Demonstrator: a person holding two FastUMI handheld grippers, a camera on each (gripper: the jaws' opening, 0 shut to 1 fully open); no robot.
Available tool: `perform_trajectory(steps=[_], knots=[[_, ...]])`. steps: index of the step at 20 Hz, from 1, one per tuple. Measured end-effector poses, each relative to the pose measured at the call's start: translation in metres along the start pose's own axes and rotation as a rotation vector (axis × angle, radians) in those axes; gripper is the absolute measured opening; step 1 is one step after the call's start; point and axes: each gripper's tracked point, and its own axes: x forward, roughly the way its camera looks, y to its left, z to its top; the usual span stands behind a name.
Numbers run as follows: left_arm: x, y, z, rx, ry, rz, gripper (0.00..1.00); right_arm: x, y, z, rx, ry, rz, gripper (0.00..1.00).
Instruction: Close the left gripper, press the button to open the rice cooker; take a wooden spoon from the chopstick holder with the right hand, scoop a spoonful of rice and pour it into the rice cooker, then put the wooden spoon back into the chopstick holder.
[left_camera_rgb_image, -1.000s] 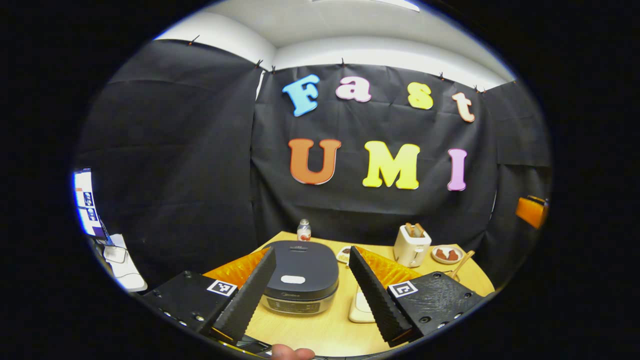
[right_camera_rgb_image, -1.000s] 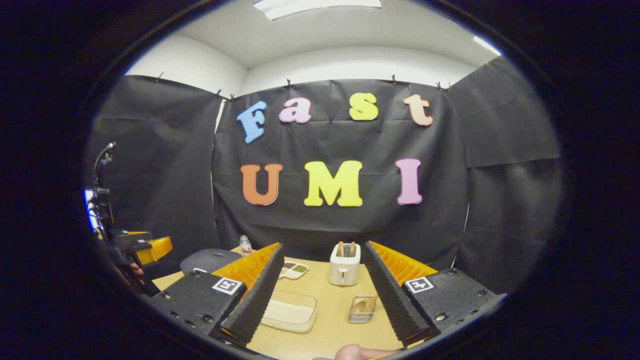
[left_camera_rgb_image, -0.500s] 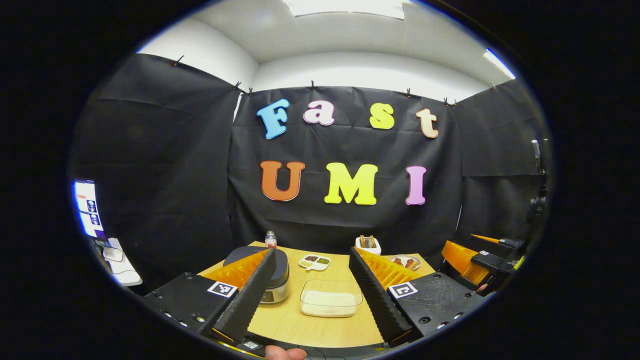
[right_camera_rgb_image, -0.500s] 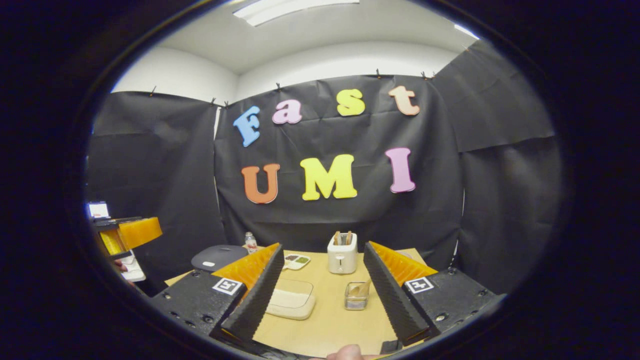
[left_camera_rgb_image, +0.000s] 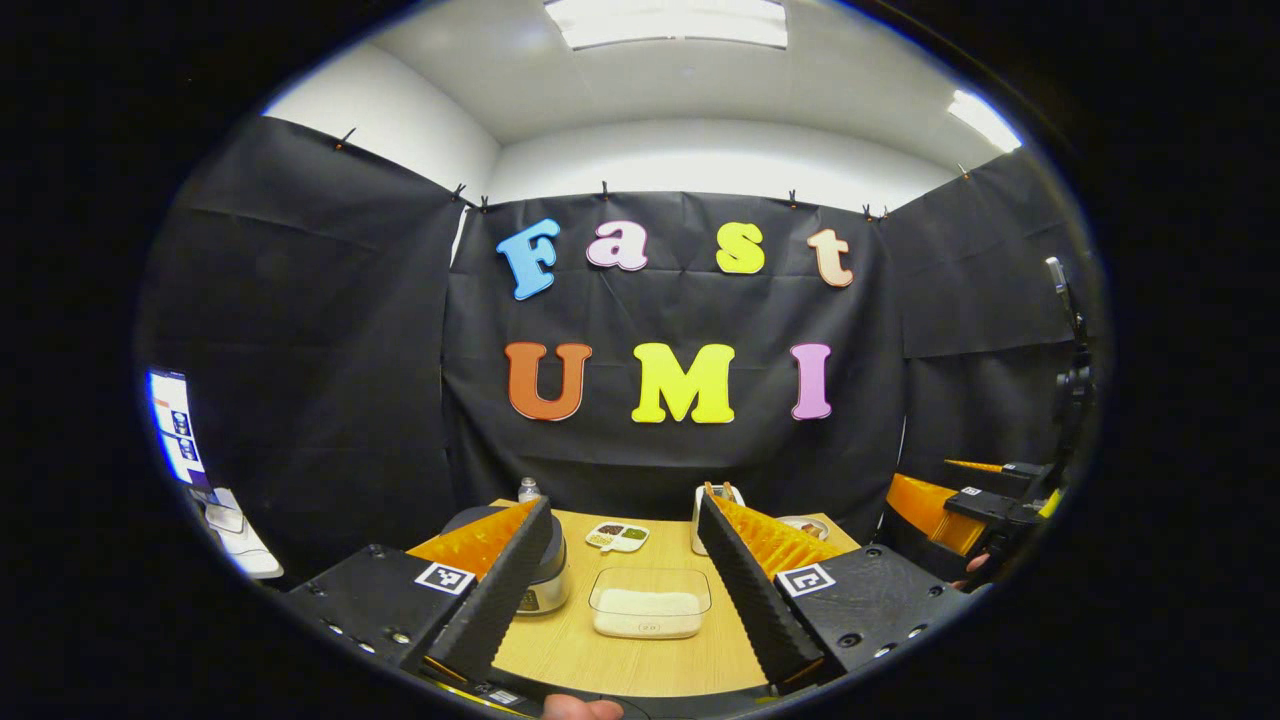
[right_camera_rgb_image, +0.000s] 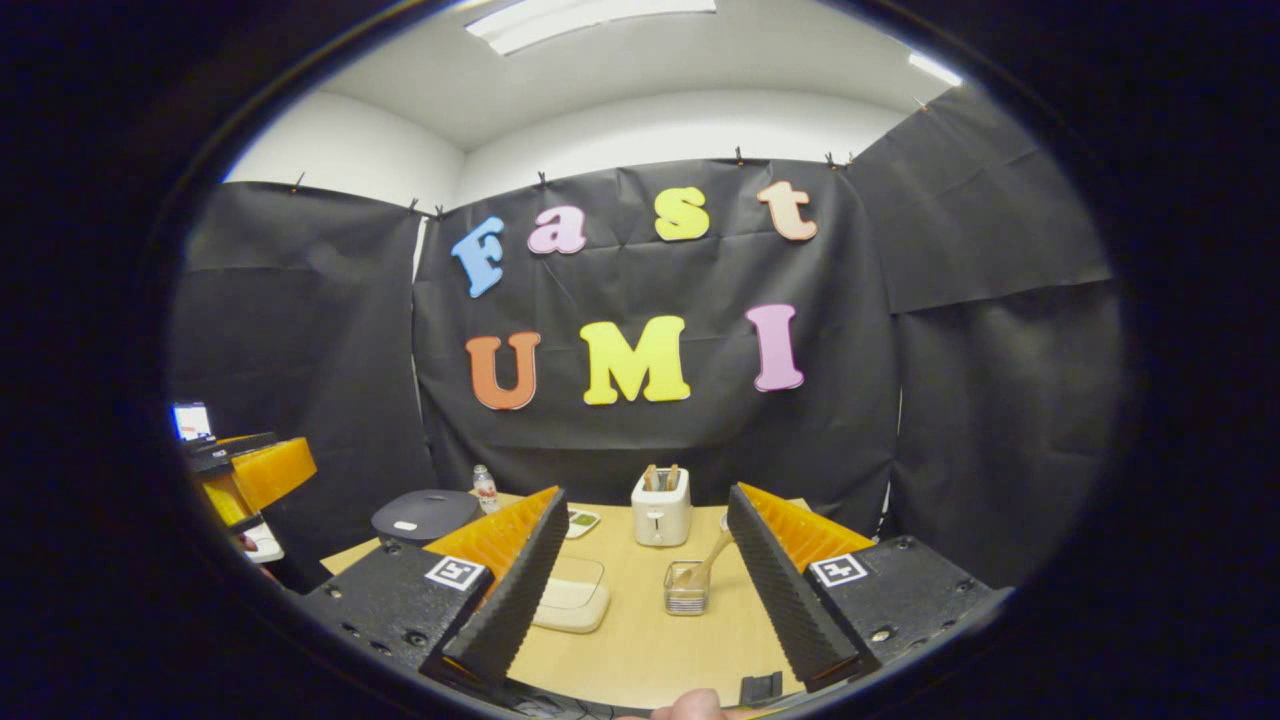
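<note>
My left gripper (left_camera_rgb_image: 622, 508) is open and empty, held back from the wooden table (left_camera_rgb_image: 640, 660). The dark rice cooker (left_camera_rgb_image: 548, 578) is partly hidden behind its left finger. In the right gripper view the cooker (right_camera_rgb_image: 425, 515) sits at the table's left with its lid down and a white button on top. A clear box of rice (right_camera_rgb_image: 570, 600) lies in the middle. The clear chopstick holder (right_camera_rgb_image: 685, 590) stands right of it, with the wooden spoon (right_camera_rgb_image: 712, 555) leaning in it. My right gripper (right_camera_rgb_image: 645, 497) is open, empty and well short of the holder.
A white toaster (right_camera_rgb_image: 660, 505) stands at the back of the table, with a small bottle (right_camera_rgb_image: 485, 487) and a divided dish (left_camera_rgb_image: 617, 537) nearby. The other gripper shows far left (right_camera_rgb_image: 255, 470) in the right gripper view and far right (left_camera_rgb_image: 950, 500) in the left gripper view.
The left gripper has pulled back from just over the cooker, so the whole table now lies farther off. The right gripper has also drawn back a little. Both stayed open.
</note>
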Motion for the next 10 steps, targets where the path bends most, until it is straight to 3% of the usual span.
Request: perform_trajectory(steps=[10], knots=[[-0.007, 0.029, 0.008, 0.002, -0.043, -0.011, 0.94, -0.022, 0.048, 0.009, -0.010, 0.015, -0.009, 1.00]])
